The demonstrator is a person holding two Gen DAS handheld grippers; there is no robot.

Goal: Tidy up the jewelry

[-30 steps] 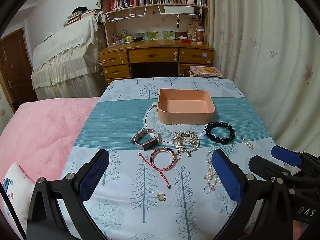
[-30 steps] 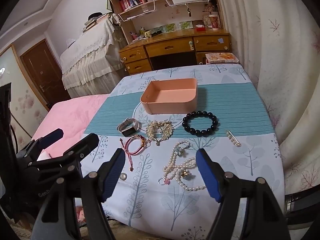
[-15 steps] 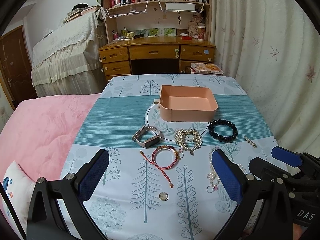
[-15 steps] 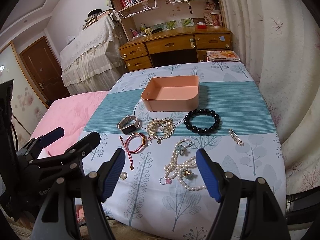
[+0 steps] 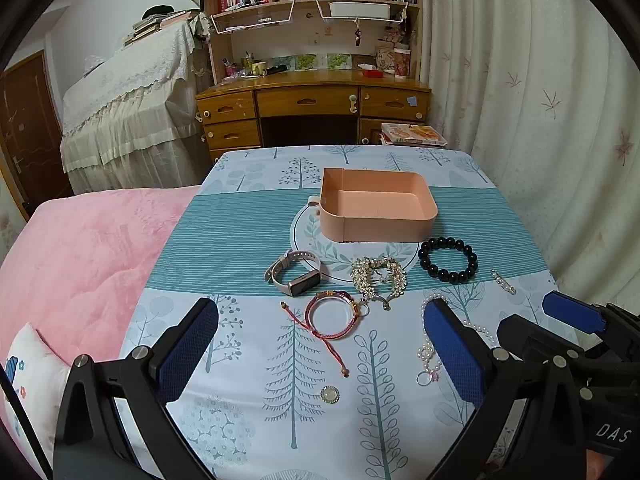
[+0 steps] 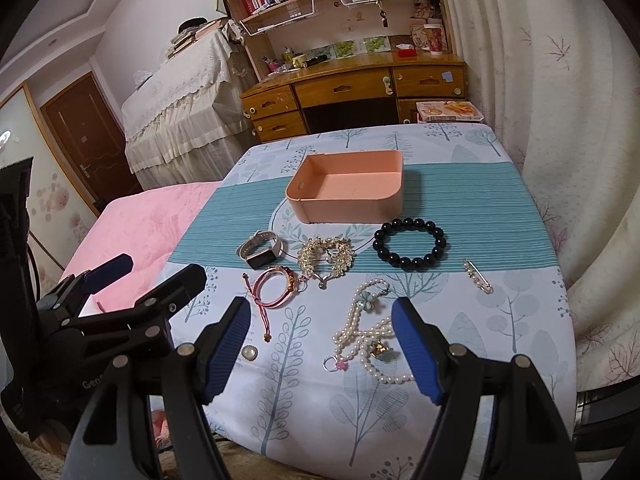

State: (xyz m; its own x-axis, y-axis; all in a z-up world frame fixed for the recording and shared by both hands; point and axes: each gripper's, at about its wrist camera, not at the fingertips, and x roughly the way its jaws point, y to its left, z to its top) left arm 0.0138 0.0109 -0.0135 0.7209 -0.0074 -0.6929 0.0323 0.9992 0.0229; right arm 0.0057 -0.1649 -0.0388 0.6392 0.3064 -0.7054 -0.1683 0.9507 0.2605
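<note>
An empty peach box [image 5: 376, 206] [image 6: 347, 189] stands mid-table. In front of it lie a smartwatch [image 5: 295, 273] [image 6: 259, 249], a gold necklace [image 5: 378, 274] [image 6: 327, 257], a black bead bracelet [image 5: 448, 260] [image 6: 409, 243], a red cord bracelet [image 5: 331, 315] [image 6: 274, 288], a pearl necklace [image 6: 366, 334] [image 5: 429, 354], a pin [image 5: 503, 282] [image 6: 478, 276] and a round brooch [image 5: 329, 394] [image 6: 249, 353]. My left gripper [image 5: 320, 348] is open and empty above the near table edge. My right gripper [image 6: 320, 344] is open and empty, with the pearl necklace lying between its fingers.
The table carries a tree-print cloth [image 5: 248, 360] with a teal band. A pink bed [image 5: 80, 248] adjoins its left side. A wooden desk [image 5: 312, 108] with shelves stands behind, and curtains [image 5: 540, 80] hang on the right.
Both grippers have risen and drawn back slightly, so the table sits lower in both views. No jewelry has moved. Both stay open.
</note>
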